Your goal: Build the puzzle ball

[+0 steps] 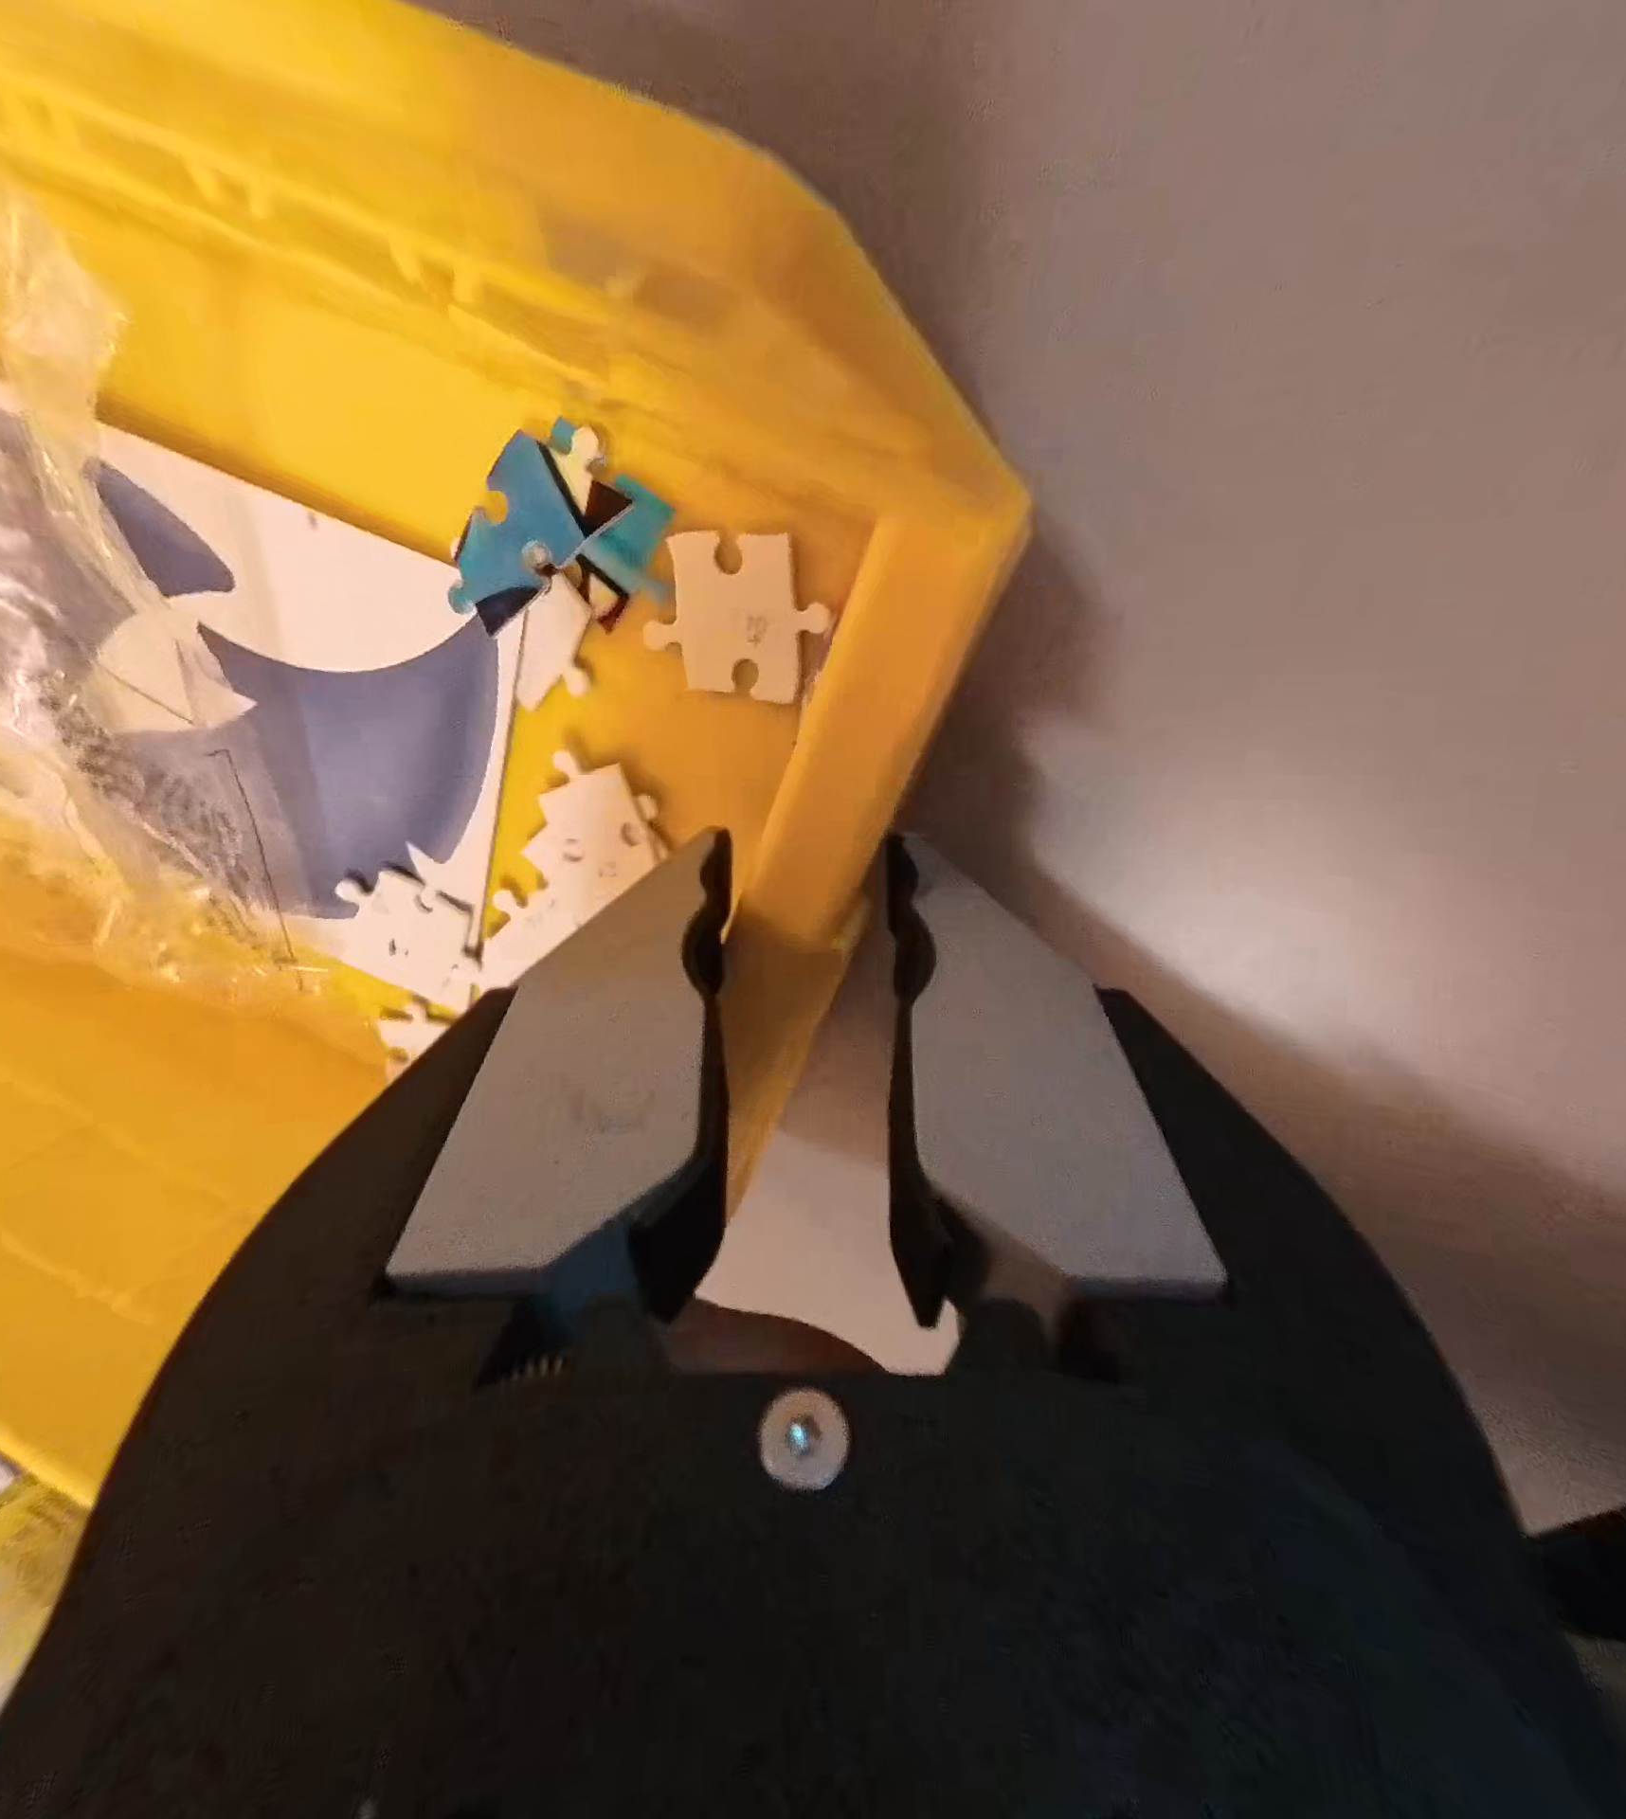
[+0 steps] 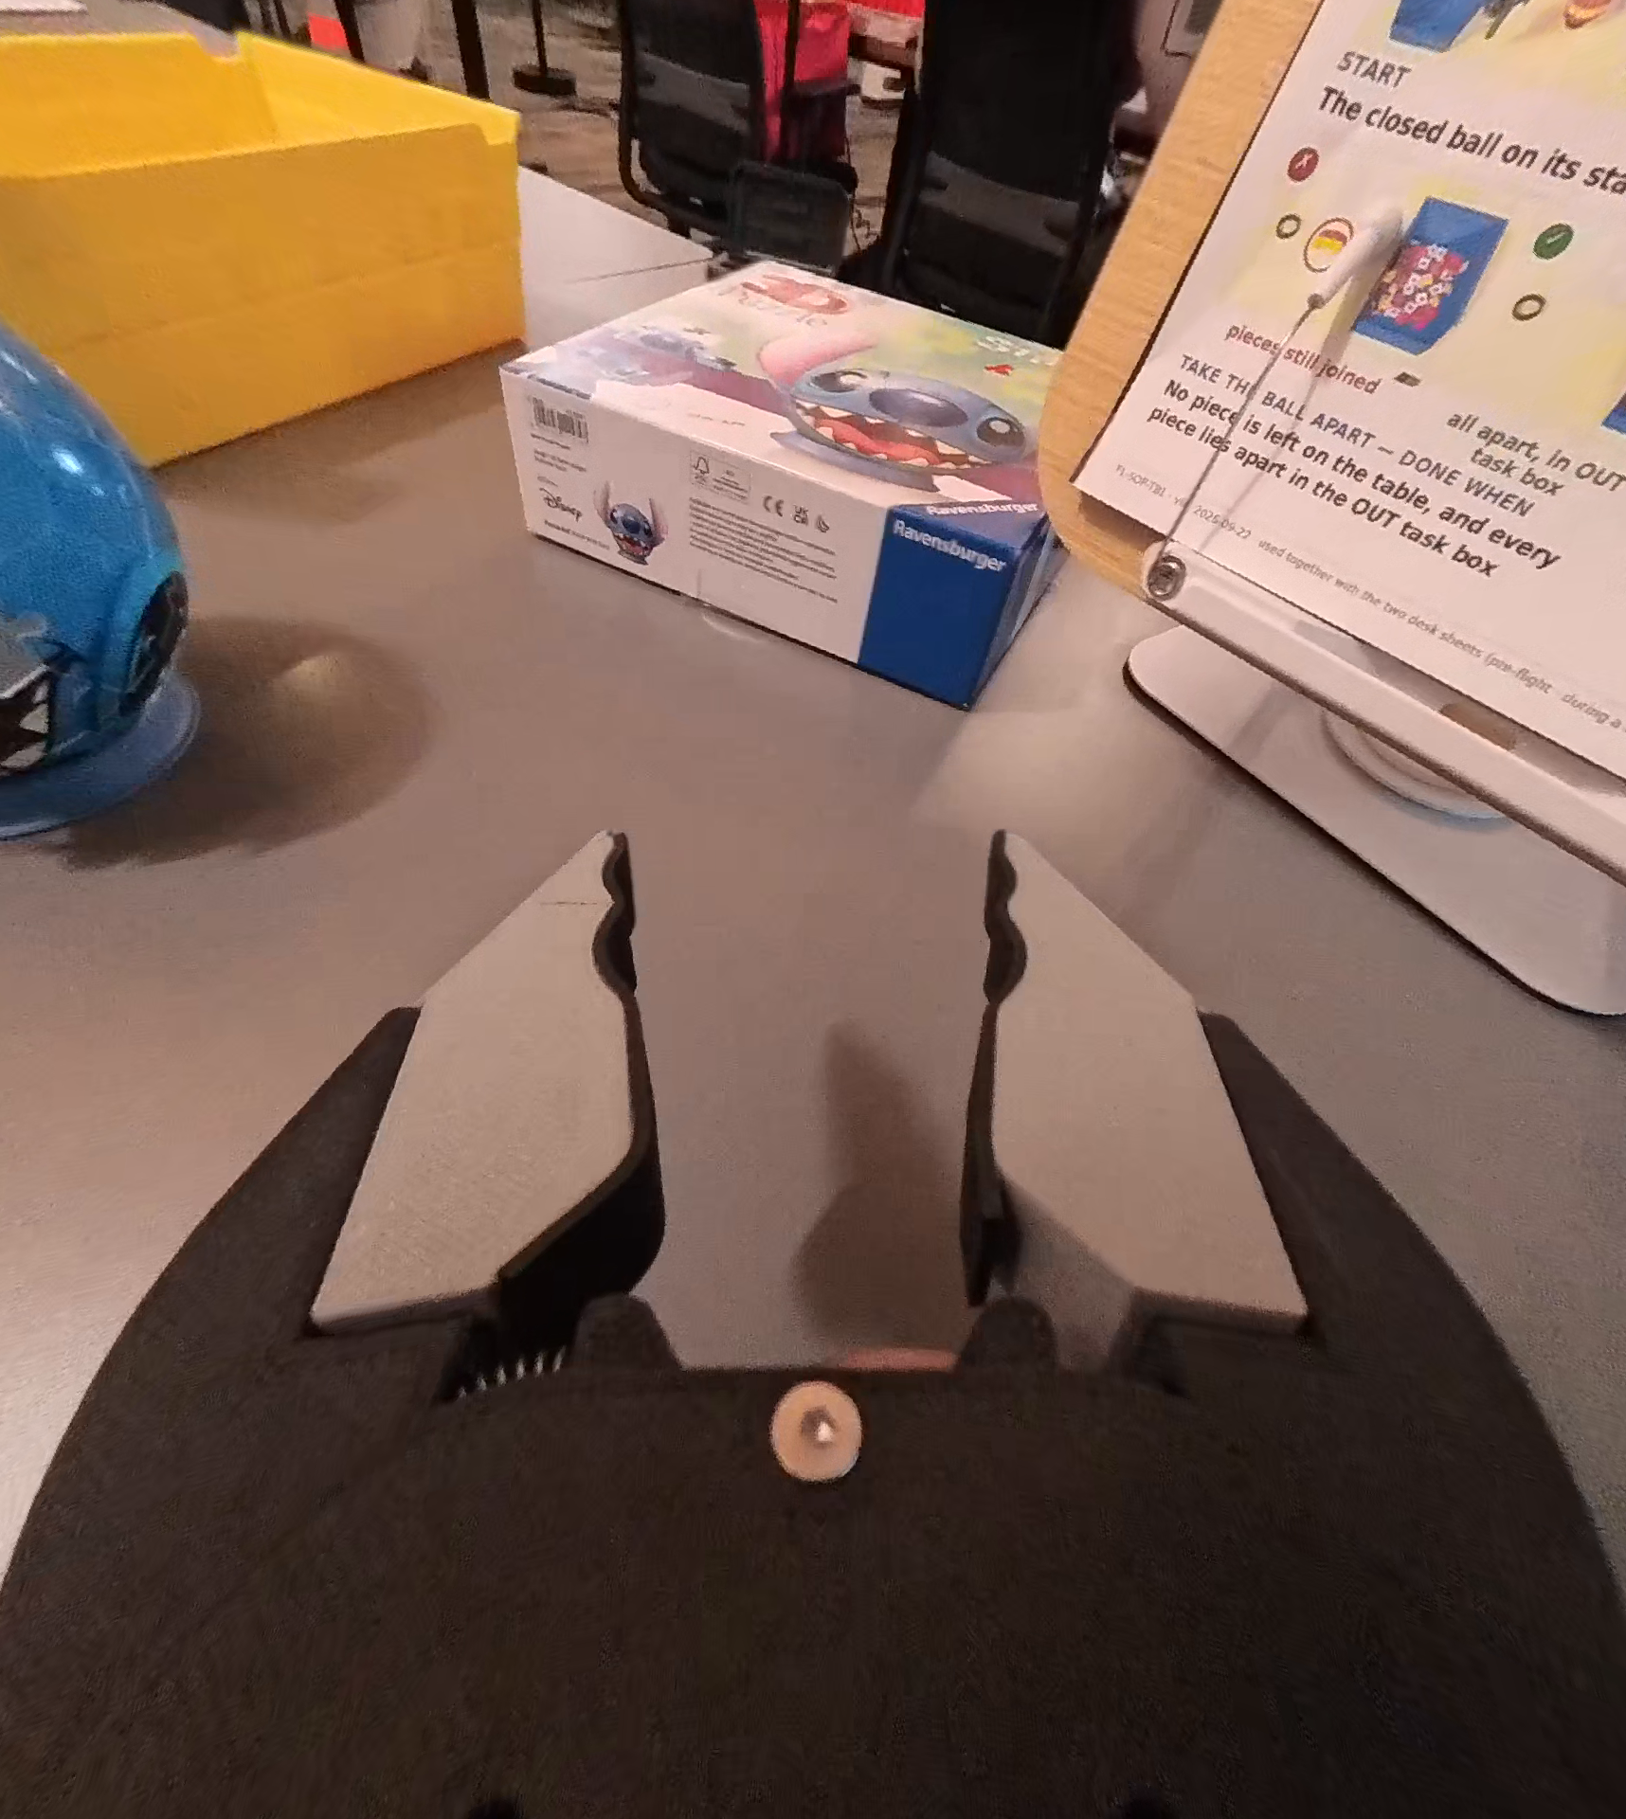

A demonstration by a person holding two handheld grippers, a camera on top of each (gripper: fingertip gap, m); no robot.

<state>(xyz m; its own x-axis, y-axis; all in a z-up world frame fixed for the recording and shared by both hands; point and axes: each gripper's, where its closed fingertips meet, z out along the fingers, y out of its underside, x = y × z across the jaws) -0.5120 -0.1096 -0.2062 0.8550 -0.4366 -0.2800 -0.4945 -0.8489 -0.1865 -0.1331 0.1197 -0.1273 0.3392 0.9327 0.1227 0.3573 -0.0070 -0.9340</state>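
In the left wrist view my left gripper (image 1: 807,856) hovers over the near right corner of a yellow bin (image 1: 898,689). Its jaws stand narrowly apart, shut on a white puzzle piece (image 1: 819,1250) held deep between the pads. In the bin lie a blue joined cluster of pieces (image 1: 553,532), a white piece face down (image 1: 740,630) and more white pieces (image 1: 592,837). In the right wrist view the blue puzzle ball (image 2: 31,591) stands on its base at the left. My right gripper (image 2: 807,846) is open and empty above the grey table (image 2: 691,787).
The bin also holds a crumpled clear plastic bag (image 1: 12,630) and a printed sheet (image 1: 346,709). In the right wrist view a yellow bin (image 2: 228,226) is at the back left, the puzzle box (image 2: 789,472) ahead, an instruction board on a white stand (image 2: 1380,413) at right. There is about 45 centimetres between the tips of the two grippers. My right tips are roughly 15 centimetres from the blue puzzle ball (image 2: 31,591).
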